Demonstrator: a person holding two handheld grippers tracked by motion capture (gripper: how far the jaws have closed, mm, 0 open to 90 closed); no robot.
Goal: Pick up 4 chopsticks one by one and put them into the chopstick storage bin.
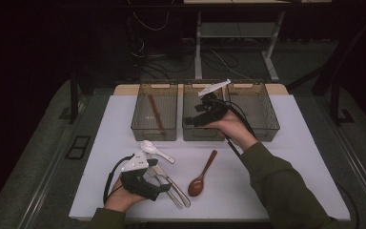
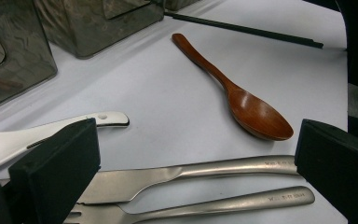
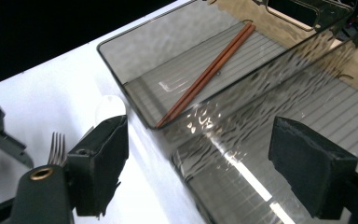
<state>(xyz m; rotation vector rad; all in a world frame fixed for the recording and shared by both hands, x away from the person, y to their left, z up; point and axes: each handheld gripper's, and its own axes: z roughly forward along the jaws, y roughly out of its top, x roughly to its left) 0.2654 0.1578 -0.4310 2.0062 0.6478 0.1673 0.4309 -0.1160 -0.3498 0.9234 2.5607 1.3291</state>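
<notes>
L gripper (image 1: 158,189) rests low on white table (image 1: 286,143), near-left, jaws wide, nothing pinched. Knife (image 2: 191,172) and fork (image 2: 223,203) lie side by side between the open jaws in the left gripper view, pads not pressing on either. Both metal pieces run lengthwise along the same line: in the high view their long axes go diagonal, handles toward near-right edge, fork tines and blade end up-left under the gripper. Fork tines cut off at bottom edge of the left gripper view; blade tip hidden behind L jaw.

White ceramic spoon (image 1: 155,150) just beyond the gripper, bowl up-left, handle toward right. Wooden spoon (image 1: 203,174) near the metal pair but apart, bowl toward the person, handle pointing away toward the bins.

R gripper (image 1: 194,119) held above front wall of middle bin (image 1: 190,133), jaws wide, empty. Its view looks down on the wall between bins; chopsticks (image 3: 207,74) lie in left bin (image 1: 140,129), long axis along the bin's length. Right bin (image 1: 267,125) contents hard to make out, dim and glare on walls. Room behind the table too dark to read.
</notes>
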